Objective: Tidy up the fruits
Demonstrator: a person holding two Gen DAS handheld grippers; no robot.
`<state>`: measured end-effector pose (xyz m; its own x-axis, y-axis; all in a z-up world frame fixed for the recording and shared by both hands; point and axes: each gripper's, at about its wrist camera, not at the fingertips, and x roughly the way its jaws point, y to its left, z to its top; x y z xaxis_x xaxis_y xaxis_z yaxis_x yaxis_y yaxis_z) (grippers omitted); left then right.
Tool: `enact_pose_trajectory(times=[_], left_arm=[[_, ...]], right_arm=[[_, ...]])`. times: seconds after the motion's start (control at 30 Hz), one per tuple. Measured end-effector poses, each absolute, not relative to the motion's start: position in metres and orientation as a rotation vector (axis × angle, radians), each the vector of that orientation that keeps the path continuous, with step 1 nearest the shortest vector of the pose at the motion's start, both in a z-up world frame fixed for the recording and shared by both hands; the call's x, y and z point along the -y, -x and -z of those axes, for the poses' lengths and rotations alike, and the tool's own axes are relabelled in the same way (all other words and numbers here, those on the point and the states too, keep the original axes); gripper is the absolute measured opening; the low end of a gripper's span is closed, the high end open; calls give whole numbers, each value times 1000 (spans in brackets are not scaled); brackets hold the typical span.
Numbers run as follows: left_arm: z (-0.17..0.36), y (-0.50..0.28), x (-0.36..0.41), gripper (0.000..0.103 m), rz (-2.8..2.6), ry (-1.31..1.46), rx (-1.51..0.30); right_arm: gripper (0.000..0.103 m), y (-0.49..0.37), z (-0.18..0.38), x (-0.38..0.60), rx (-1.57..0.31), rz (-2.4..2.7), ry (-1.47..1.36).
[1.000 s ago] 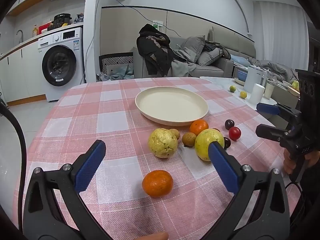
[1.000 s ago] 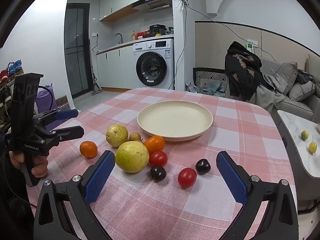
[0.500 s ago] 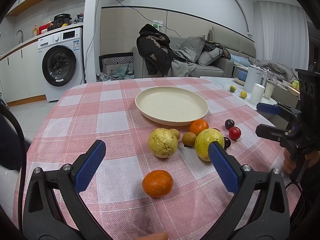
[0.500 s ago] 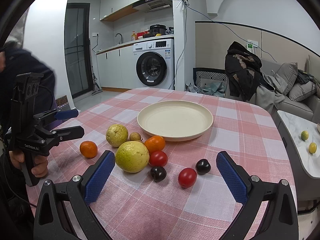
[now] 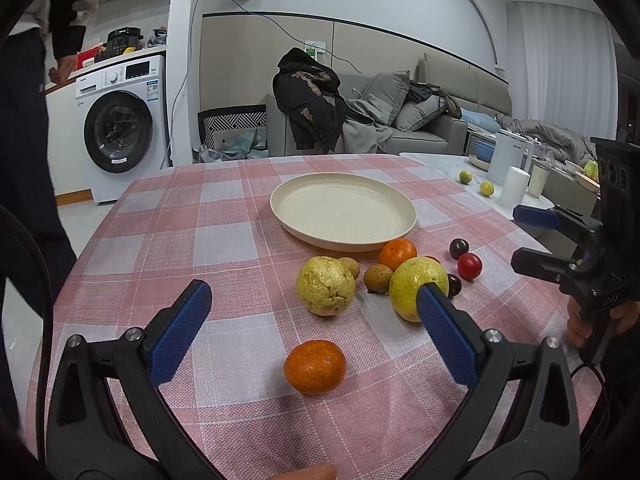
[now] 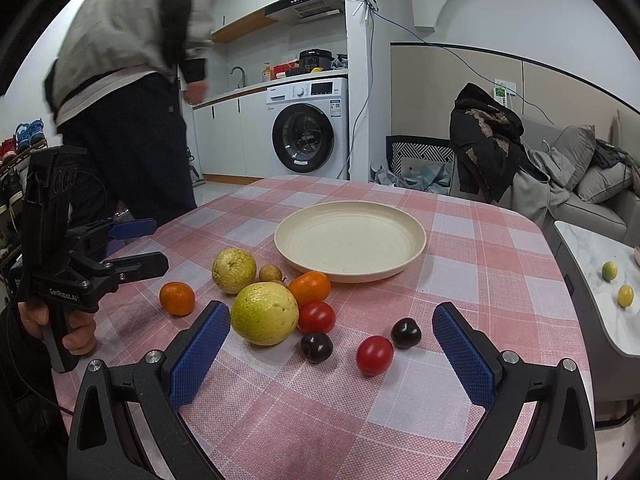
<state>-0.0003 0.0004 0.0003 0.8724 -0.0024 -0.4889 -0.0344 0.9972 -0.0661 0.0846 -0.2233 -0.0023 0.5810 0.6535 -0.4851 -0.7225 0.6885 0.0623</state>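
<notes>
Two hand-held grippers hover over a table set for sorting: the left gripper (image 5: 312, 320) and the right gripper (image 6: 332, 344) both hang with jaws spread wide and nothing between their ribbed blue pads. Nearest the left tool lies a lone, dimpled mandarin (image 5: 315, 367), well apart from the main cluster; a clean pick would likely mean centring the pads across its widest part and closing gently, since round fruit rolls. Close before the right tool sit a glossy red tomato (image 6: 374, 355) and two dark cherries (image 6: 316, 347), smooth and small. Behind them a large yellow-green guava (image 6: 264, 313) sits beside a second tomato (image 6: 316, 317), with a lumpier guava (image 5: 325, 285), a second mandarin (image 5: 397, 254) and brown longans (image 5: 378, 278) bunched just short of the plate (image 5: 404, 216), which is round, matte cream and holds no fruit. The pink-and-white checked cloth (image 5: 168, 240) looks coarsely woven. Beyond the table, a person (image 6: 132, 80) stands near a washing machine (image 6: 308, 132).
</notes>
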Motion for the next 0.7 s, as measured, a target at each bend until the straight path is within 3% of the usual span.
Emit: enact_pose_trajectory(times=[0.7], left_arm=[[0,0,0,102,-17,73,-511]], right_arm=[[103,-88,1,226,-506,-804,145]])
